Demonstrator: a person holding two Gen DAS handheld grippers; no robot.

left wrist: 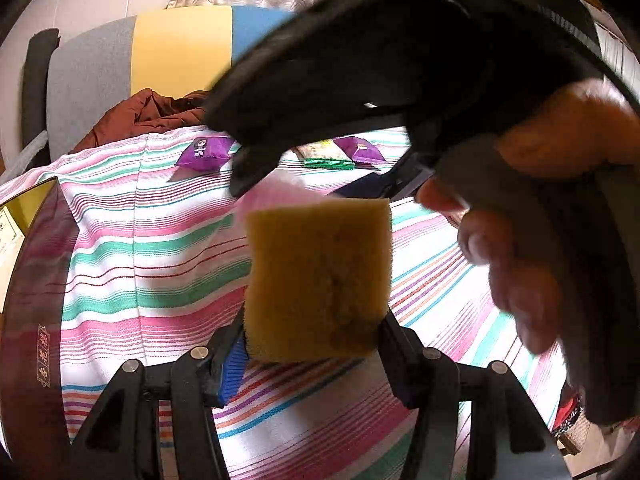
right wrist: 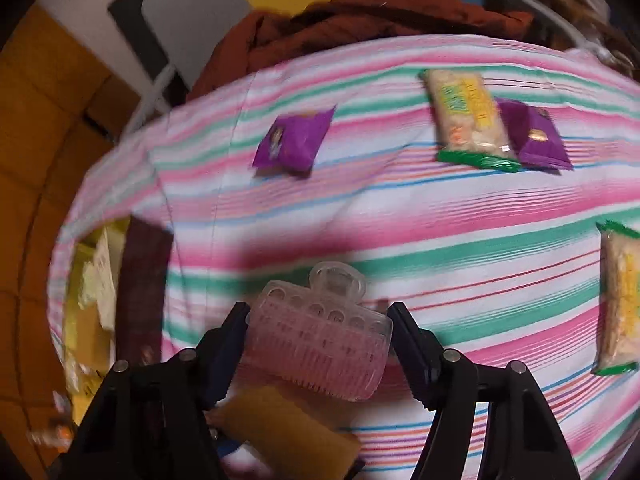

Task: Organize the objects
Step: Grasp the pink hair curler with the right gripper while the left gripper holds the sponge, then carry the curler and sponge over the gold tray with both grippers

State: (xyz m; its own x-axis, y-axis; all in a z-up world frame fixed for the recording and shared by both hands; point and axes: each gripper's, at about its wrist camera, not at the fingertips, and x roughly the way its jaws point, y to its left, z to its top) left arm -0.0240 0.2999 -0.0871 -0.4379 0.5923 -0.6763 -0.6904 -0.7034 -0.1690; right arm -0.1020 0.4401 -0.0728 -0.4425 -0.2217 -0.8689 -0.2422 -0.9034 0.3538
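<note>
While sponge [left wrist: 318, 280] hangs, striped cloth [left wrist: 160, 240] (seemingly) lies open.

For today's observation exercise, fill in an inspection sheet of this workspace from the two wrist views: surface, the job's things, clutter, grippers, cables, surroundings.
Surface: striped cloth covers the table.
Job's things: yellow sponge; clear pink brush; two purple packets, one alone, one beside a green-edged snack pack; another snack pack at the right edge.
Clutter: dark red box with yellow contents at the table's left edge.
Grippers: left gripper shut on the sponge; right gripper around the brush, grip uncertain.
Cables: nothing seen.
Surroundings: rust-brown garment behind the table; grey, yellow and blue panels.
</note>
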